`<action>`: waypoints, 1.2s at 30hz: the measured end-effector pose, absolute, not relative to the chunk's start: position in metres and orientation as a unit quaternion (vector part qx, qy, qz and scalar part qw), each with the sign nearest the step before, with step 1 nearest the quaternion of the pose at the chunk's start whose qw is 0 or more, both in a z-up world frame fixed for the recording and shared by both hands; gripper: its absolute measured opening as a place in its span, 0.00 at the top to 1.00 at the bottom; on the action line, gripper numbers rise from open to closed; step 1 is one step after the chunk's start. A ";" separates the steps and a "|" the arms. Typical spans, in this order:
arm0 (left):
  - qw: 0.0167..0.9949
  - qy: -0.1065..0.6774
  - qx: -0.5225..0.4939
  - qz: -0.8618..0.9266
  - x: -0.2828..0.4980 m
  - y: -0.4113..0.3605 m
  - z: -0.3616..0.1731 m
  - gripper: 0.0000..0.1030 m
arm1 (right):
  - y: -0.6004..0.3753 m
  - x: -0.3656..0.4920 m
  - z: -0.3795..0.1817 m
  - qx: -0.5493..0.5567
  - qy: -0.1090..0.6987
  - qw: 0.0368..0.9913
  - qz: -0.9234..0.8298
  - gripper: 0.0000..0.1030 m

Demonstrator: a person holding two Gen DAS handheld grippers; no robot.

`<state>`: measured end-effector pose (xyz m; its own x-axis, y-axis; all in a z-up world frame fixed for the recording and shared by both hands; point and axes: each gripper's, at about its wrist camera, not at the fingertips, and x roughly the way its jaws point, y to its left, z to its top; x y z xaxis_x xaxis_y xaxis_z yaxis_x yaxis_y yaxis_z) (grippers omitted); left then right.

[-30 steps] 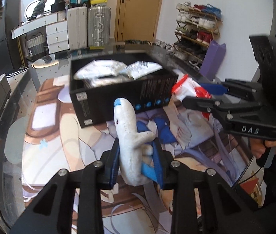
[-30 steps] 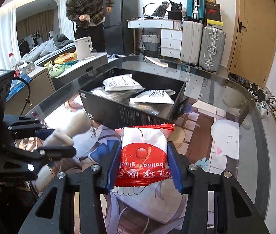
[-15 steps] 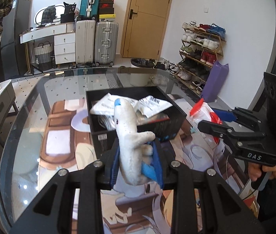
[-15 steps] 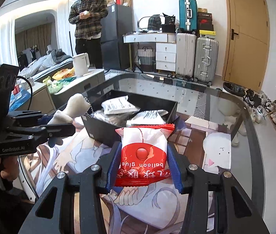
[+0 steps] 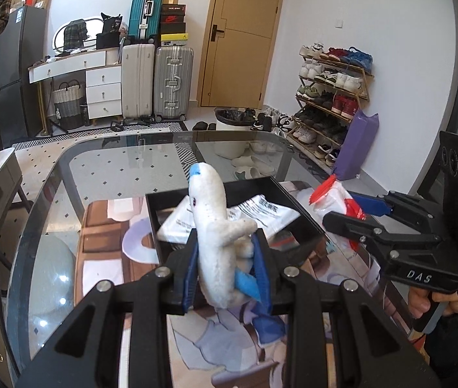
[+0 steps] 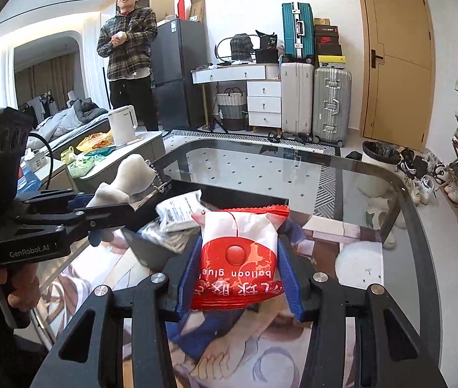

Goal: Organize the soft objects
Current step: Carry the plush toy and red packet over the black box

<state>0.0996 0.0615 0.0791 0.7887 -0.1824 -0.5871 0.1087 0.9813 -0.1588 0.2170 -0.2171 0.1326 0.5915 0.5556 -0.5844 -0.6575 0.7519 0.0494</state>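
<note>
My left gripper (image 5: 225, 266) is shut on a white plush shark (image 5: 214, 226) with a blue snout and fin, held upright above the table. Just beyond it sits a black box (image 5: 288, 199) holding several white and silvery packets (image 5: 261, 213). My right gripper (image 6: 237, 271) is shut on a red-and-white "balloon glue" packet (image 6: 238, 252), lifted off the table just short of the same black box (image 6: 151, 252). Each gripper shows in the other's view: the right gripper (image 5: 345, 213) with its packet to the right, the left gripper (image 6: 112, 203) with the plush to the left.
The glass table (image 5: 106, 161) carries a printed mat (image 5: 99, 258) under the box. A person in a plaid shirt (image 6: 128, 55) stands far left by a dark fridge. Suitcases (image 6: 313, 97), a white dresser, a shoe rack (image 5: 332, 97) and a bin (image 5: 232, 123) line the far walls.
Both grippers have risen with their loads still clamped. The views tilted up, so the box now sits lower and farther, and more of the room and the standing person shows.
</note>
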 end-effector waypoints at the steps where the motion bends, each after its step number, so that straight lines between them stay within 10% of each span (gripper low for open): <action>1: 0.943 0.318 -0.057 -0.077 0.104 0.063 0.079 0.72 | -0.213 0.220 0.132 -0.085 0.298 0.887 0.343 0.55; 36: 0.919 0.387 -0.026 -0.076 0.182 0.064 0.034 0.71 | -0.156 0.296 0.088 -0.130 0.348 0.866 0.336 0.55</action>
<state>0.1817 0.0640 0.0340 0.6898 -0.1589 -0.7063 0.1186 0.9872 -0.1062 0.2958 -0.1558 0.0885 0.5320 0.4917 -0.6893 -0.6724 0.7401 0.0090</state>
